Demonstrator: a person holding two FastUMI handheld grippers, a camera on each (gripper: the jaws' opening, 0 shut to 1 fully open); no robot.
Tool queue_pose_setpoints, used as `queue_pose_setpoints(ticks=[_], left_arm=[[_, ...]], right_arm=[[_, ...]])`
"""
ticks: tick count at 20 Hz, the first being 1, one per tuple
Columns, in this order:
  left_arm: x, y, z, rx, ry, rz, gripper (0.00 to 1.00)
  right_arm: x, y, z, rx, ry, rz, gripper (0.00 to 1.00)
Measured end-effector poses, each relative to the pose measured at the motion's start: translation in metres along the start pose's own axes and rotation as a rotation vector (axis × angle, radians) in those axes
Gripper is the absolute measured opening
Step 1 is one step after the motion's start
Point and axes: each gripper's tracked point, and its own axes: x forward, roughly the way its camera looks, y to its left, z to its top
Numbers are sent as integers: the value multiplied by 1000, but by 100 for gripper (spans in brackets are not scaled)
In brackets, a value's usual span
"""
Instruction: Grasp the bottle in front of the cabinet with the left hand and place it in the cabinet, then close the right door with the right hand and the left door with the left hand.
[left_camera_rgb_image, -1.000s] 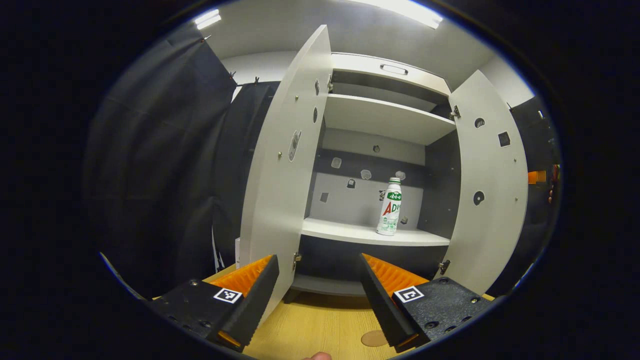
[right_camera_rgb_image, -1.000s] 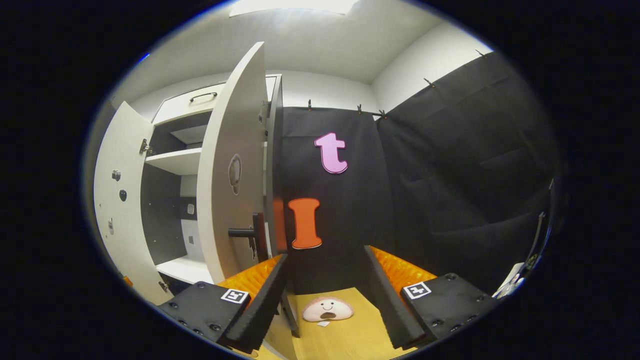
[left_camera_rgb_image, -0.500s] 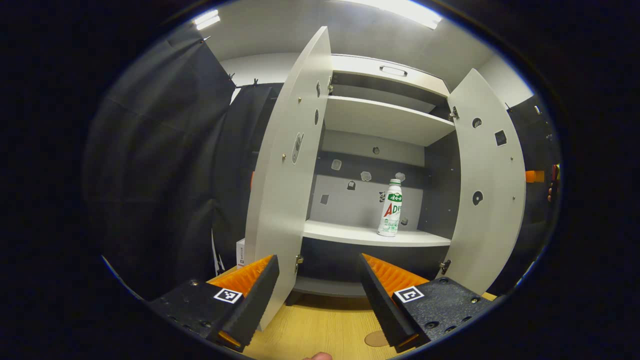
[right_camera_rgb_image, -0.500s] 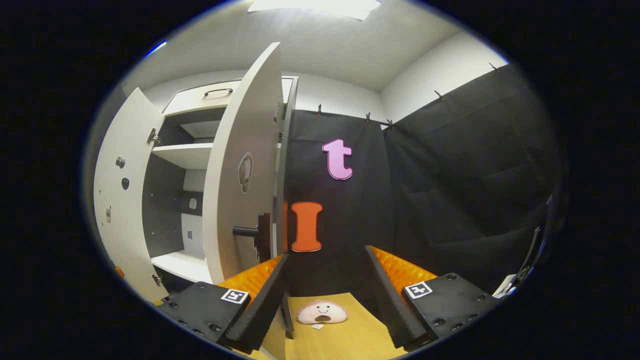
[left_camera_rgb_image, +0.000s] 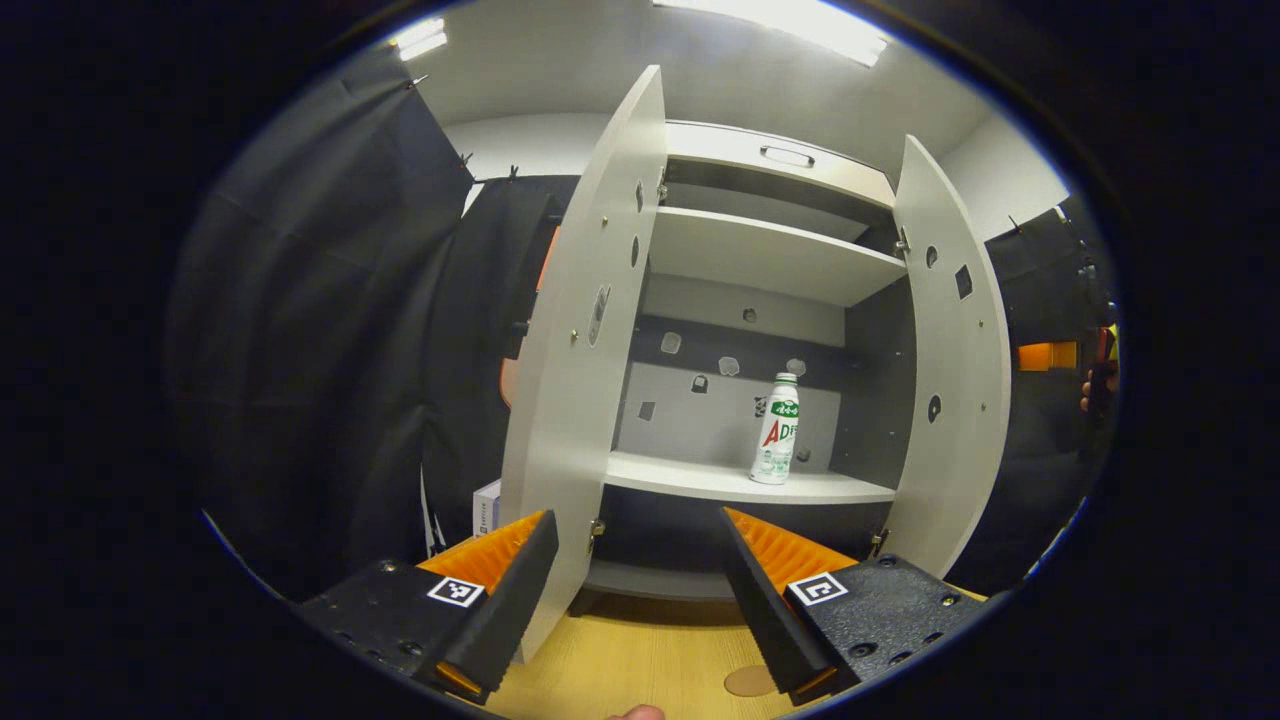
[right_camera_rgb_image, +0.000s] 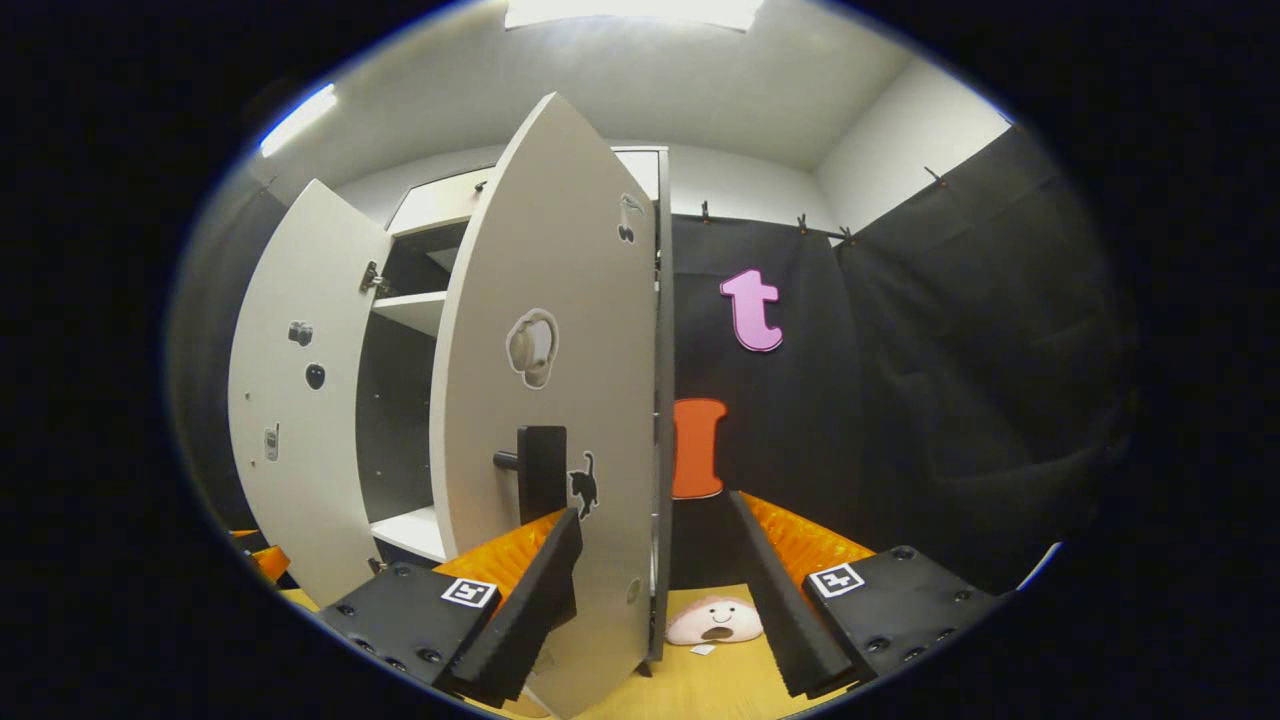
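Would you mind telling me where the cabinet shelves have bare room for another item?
The middle shelf is bare from the left door across to the bottle, which stands near its right end. The upper shelf looks bare across. Least room is between bottle and right door.

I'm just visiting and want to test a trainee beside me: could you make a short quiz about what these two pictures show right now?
1. True or false: the bottle stands upright on a shelf inside the cabinet.
2. Which door has a dark handle facing the camera in the right gripper view? A) right door B) left door C) neither
3. Fill in: both the left tongs and the right tongs are ____, holding nothing.

Key: 1 true. 2 A; the handle sits just above the tongs. 3 open.
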Motion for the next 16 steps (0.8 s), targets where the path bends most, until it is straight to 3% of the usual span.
queue_pose_setpoints(ticks=[7,8,9,16], left_arm=[[-19,38,17,14,-41,108,95],[-20,44,18,13,-45,125,95],[-21,52,22,5,-50,138,95],[-5,131,80,-46,-168,342,95]], right_arm=[[32,61,-10,38,31,154,96],[32,61,-12,35,33,161,100],[29,60,-12,39,31,167,96],[19,55,-19,57,41,165,96]])
